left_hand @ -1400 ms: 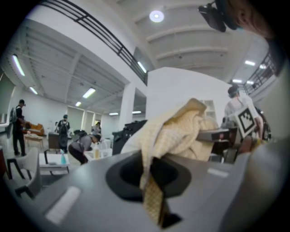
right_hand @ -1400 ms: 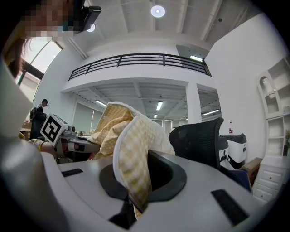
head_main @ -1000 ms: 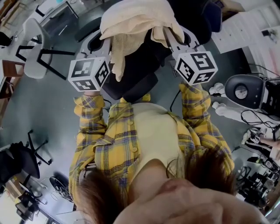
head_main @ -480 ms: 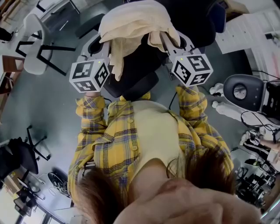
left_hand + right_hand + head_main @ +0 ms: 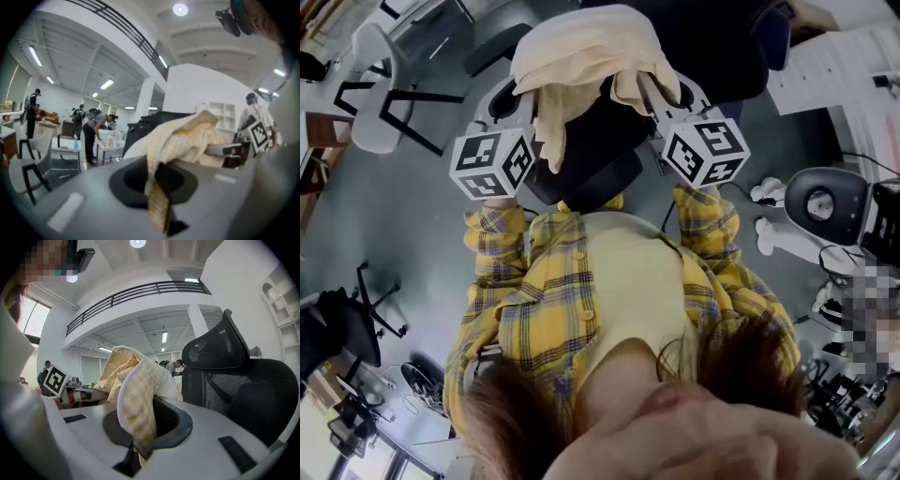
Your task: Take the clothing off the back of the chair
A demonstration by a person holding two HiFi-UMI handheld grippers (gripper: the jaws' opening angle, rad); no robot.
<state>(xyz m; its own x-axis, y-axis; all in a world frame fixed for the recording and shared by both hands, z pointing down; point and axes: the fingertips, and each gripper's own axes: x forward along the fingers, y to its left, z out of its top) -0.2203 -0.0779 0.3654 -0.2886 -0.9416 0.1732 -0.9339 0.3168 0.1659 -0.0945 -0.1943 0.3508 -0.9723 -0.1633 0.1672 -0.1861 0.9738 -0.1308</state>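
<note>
A cream checked garment (image 5: 581, 52) hangs bunched between my two grippers, above the seat of a black office chair (image 5: 591, 164). My left gripper (image 5: 528, 105) is shut on the garment's left edge. In the left gripper view a strip of the cloth (image 5: 185, 140) runs down into the closed left gripper (image 5: 160, 199). My right gripper (image 5: 653, 86) is shut on the right edge. The cloth (image 5: 133, 394) is pinched in the right gripper (image 5: 136, 444), and the mesh chair back (image 5: 234, 376) stands just to the right of it.
A white chair (image 5: 375, 103) stands at the upper left and a dark chair (image 5: 342, 337) at the lower left. A white round device (image 5: 820, 202), a power strip (image 5: 787, 239) and cables lie on the floor to the right. People (image 5: 93, 136) work at tables far off.
Both grippers have sunk a little with the garment still held between them. The right gripper's marker cube has drifted slightly left in the head view.
</note>
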